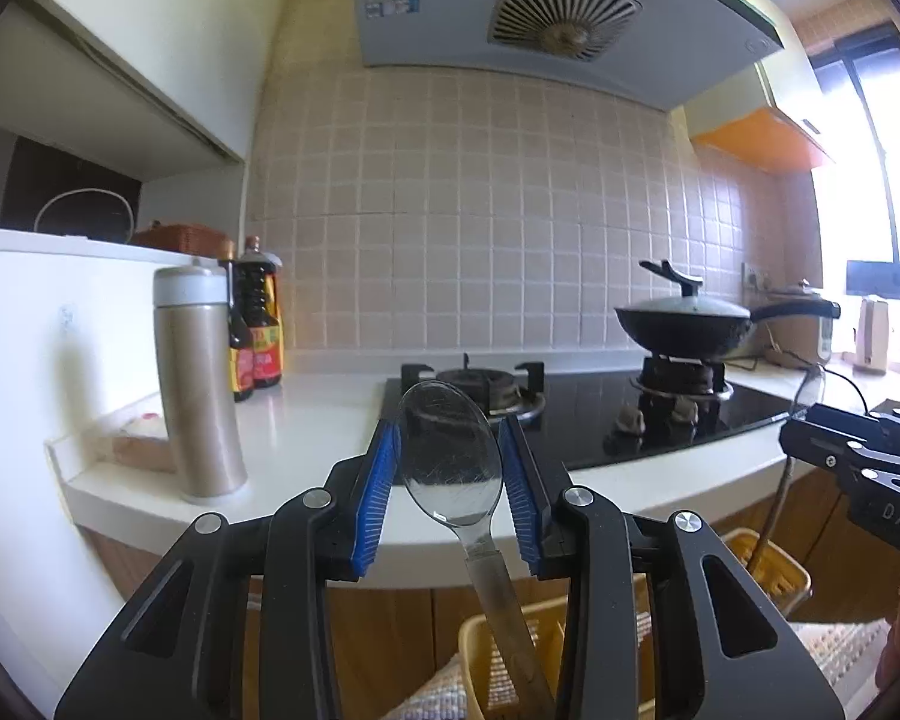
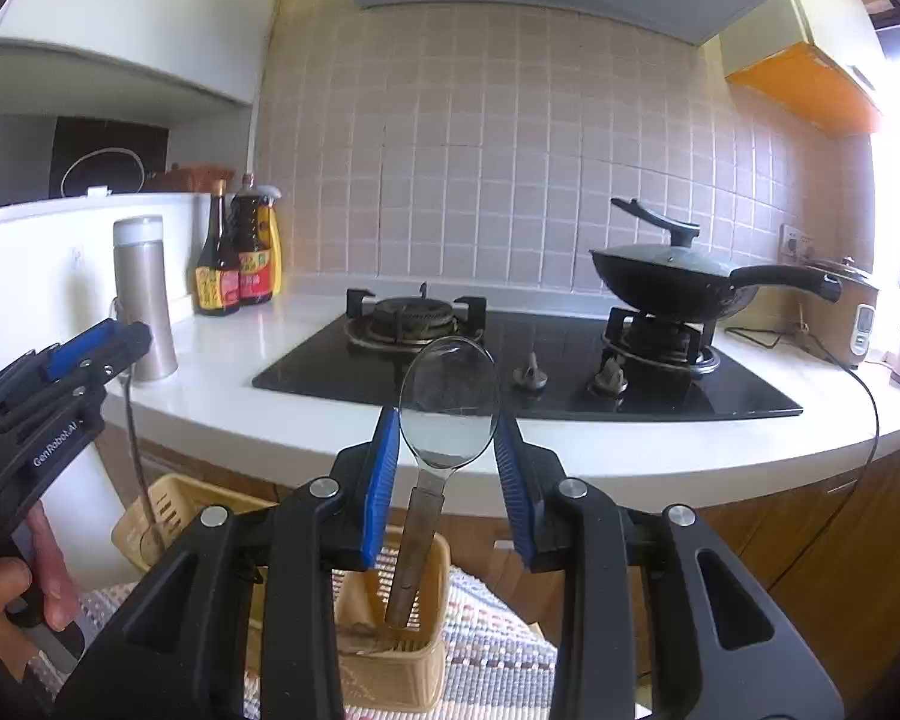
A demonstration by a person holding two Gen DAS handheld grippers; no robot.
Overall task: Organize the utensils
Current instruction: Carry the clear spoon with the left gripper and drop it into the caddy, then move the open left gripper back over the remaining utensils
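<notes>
In the left wrist view my left gripper [image 1: 450, 450] holds a clear plastic spoon [image 1: 450, 450] by its bowl, between the blue pads; the brown handle hangs down into a yellow basket [image 1: 480, 654]. In the right wrist view my right gripper [image 2: 447, 426] grips a second clear spoon [image 2: 449, 402] by its bowl, handle down into a yellow basket [image 2: 402, 660]. Each gripper shows in the other's view: the right one [image 1: 858, 468], the left one [image 2: 60, 384]. A second yellow basket [image 2: 156, 516] stands under the left gripper.
A white counter [image 2: 222, 372] carries a black gas hob [image 2: 528, 372], a lidded wok [image 2: 678, 282], a steel flask [image 2: 144, 300], sauce bottles [image 2: 234, 258], a rice cooker [image 2: 852, 312]. A woven mat [image 2: 498, 648] lies under the baskets. Wooden cabinet fronts stand below the counter.
</notes>
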